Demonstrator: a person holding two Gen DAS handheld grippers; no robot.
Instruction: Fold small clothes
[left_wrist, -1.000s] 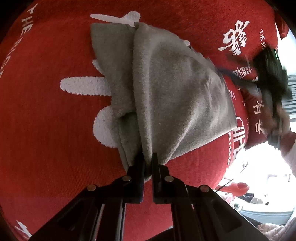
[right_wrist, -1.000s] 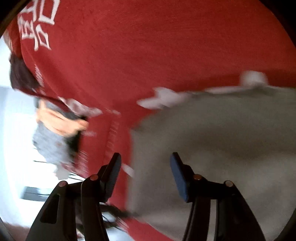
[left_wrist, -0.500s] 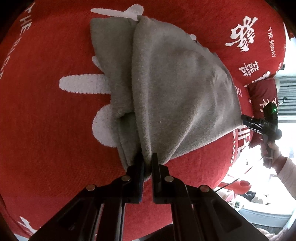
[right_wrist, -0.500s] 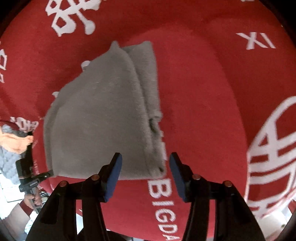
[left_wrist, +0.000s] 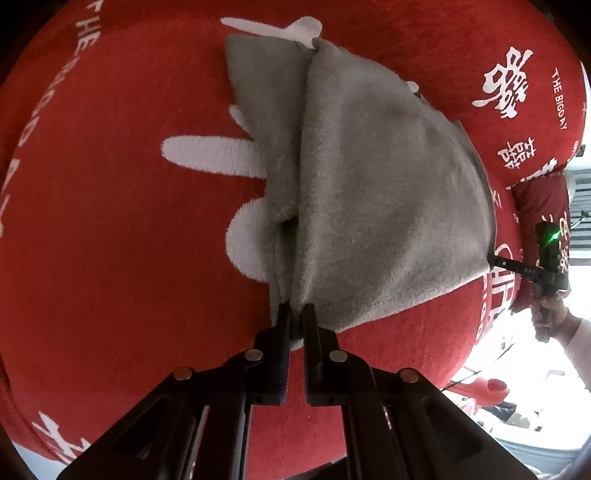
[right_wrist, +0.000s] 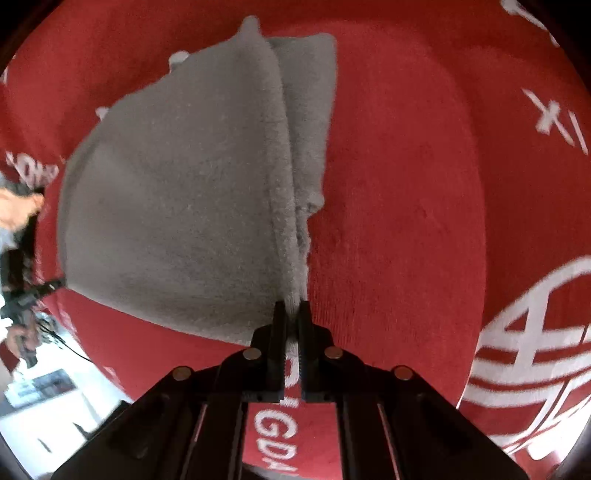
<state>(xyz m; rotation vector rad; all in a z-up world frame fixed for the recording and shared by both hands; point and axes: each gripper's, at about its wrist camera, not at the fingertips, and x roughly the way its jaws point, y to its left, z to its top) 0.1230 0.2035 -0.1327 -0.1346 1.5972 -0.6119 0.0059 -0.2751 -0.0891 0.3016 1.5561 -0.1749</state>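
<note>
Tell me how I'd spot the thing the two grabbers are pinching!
Find the big red cloth with white writing and shapes that covers everything. On it lies one fuzzy grey garment, folded over itself. It is the only grey, plain thing there, and the left gripper and right gripper each pinch a corner.

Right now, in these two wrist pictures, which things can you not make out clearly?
- Left wrist view: the gray cloth covers its own lower layers and part of the white print on the red blanket.
- Left wrist view: the right gripper is small, at the edge; its tips vanish behind the cloth.
- Right wrist view: the left gripper is blurred, tiny.
</note>
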